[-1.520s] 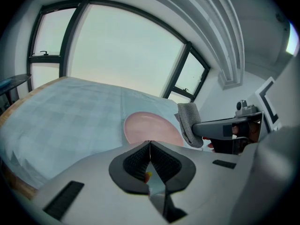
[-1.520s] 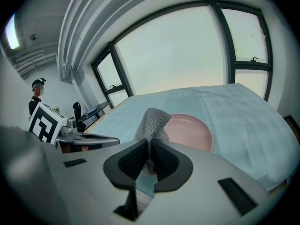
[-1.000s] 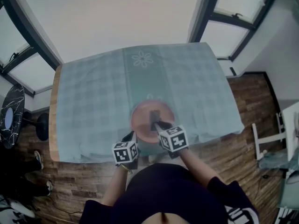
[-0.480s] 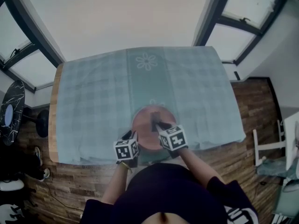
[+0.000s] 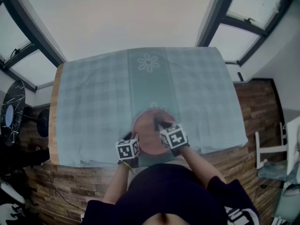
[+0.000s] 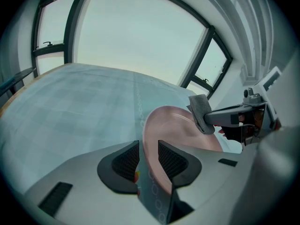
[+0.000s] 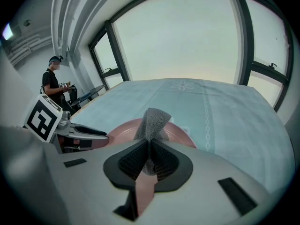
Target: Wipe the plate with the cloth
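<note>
A pink plate (image 5: 146,134) lies low over the checked tablecloth (image 5: 93,102) near the table's front edge. My left gripper (image 6: 148,156) has the plate's (image 6: 173,125) near rim between its jaws. They have just been opening, and a gap shows beside the rim. My right gripper (image 7: 149,161) is shut on a grey cloth (image 7: 153,121), which sticks up from the pads above the plate (image 7: 119,130). The left gripper view shows the cloth (image 6: 201,112) at the plate's far right rim. In the head view my left gripper (image 5: 129,138) is at the plate's left, my right gripper (image 5: 159,124) over it.
The table's wooden left edge (image 5: 54,121) and its front edge are close by. A dark round stool (image 5: 9,116) stands at the left and a white chair (image 5: 272,144) at the right. A person (image 7: 54,83) stands far off by the windows.
The plate and both grippers have sunk a little toward the tablecloth and the table's front edge. The cloth stays in the right gripper.
</note>
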The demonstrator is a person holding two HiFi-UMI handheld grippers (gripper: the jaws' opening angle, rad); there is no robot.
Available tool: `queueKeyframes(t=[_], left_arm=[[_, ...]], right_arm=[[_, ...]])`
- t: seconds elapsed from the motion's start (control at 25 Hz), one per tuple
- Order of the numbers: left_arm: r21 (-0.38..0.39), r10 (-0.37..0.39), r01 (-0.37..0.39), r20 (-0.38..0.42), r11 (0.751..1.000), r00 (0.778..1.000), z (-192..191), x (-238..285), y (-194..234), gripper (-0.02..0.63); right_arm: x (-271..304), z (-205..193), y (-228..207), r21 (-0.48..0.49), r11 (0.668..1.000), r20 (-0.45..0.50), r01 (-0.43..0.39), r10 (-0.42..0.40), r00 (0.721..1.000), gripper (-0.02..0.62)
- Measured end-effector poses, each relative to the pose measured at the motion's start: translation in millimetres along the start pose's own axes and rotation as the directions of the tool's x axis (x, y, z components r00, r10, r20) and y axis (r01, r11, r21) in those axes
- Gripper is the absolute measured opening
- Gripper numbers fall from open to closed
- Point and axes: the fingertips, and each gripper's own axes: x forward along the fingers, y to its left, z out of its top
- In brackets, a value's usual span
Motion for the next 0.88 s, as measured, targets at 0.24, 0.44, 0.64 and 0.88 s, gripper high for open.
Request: queueKeyframes(t=[0.24,0.44,0.64,0.88], left_arm=[[-0.012,0.022,-0.023,-0.028,1.000,0.999,-2.1,9.9,6.3,0.121],[-0.025,0.023,-0.024,-0.051,0.999,0.998,-6.1,14.9,8.7,0.120],[-0.021,0.019,-0.020,-0.061,1.000,0.998,-5.9,17.4,9.2,0.099],[-0.018,0.005,-0.006,-0.057,1.000,0.998,-4.3,17.0,8.0,0.072]], right_arm=[[18.8,-2.8,-6.7,-0.029,1.000,-0.063,0.005,-0.007,0.998,0.032],[33.4,-10.6,-10.0,-0.038,0.999,-0.113,0.005,-0.009,0.994,0.033],[44.5,-13.0,-15.9,-0.049,0.999,-0.149,0.016,-0.023,0.989,0.032],[54.1,-19.6,-21.6,-0.061,0.998,-0.197,0.031,-0.042,0.980,0.033]])
